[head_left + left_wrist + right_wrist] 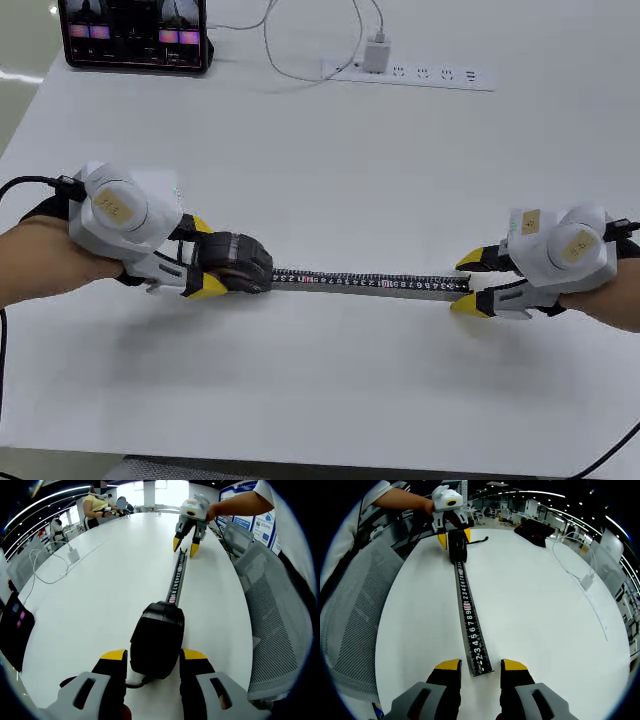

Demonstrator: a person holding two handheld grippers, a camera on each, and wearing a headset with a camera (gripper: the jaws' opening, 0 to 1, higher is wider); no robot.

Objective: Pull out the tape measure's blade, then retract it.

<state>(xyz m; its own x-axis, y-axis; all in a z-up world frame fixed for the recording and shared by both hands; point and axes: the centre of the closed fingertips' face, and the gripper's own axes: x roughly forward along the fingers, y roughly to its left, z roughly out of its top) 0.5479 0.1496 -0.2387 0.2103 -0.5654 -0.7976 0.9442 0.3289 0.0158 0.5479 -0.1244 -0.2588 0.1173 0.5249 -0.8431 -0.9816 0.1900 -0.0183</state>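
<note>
tabletop (350,180) wide around tape measure (236,263) (extended)

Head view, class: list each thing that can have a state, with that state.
Left hand-held gripper: shut on black tape measure case.
Numbered metal blade: pulled out, lying flat.
Right hand-held gripper: open, astride blade tip.
Black tablet: screen lit.
White power strip: white charger plugged in.

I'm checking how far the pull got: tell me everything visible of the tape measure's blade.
The blade is a dark, metal-looking strip with pale numerals and a red mark partway along. Drawn out straight, it lies flat on the white table, running from the black case clamped in the left gripper to its end at the right gripper, whose open jaws flank it without touching.
</note>
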